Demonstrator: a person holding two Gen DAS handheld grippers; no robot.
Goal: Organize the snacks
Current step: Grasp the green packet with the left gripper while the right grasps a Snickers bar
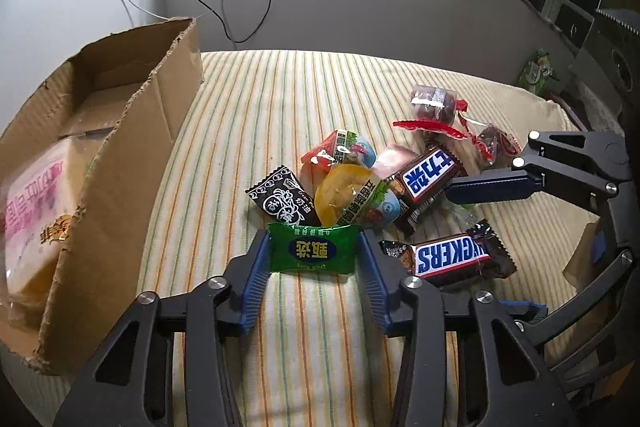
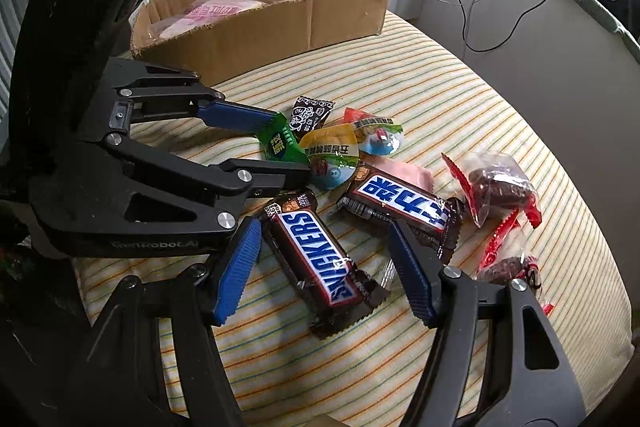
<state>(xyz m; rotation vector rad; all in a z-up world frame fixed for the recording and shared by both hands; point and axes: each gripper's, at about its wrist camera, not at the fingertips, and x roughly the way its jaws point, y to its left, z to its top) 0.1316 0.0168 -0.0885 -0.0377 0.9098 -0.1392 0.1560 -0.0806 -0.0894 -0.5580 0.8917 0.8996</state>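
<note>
A heap of snacks lies on a striped cloth. My left gripper is shut on a green snack packet at the near edge of the heap, one blue pad against each side. My right gripper stands open astride a Snickers bar; its right pad is clear of the bar and its left pad is close beside it. In the left wrist view the right gripper comes in from the right, above the same Snickers bar.
An open cardboard box with a pink bag inside stands at the left. Behind the green packet lie a yellow jelly cup, a black packet, a second chocolate bar and red-tied sweets. Cables hang on the wall behind.
</note>
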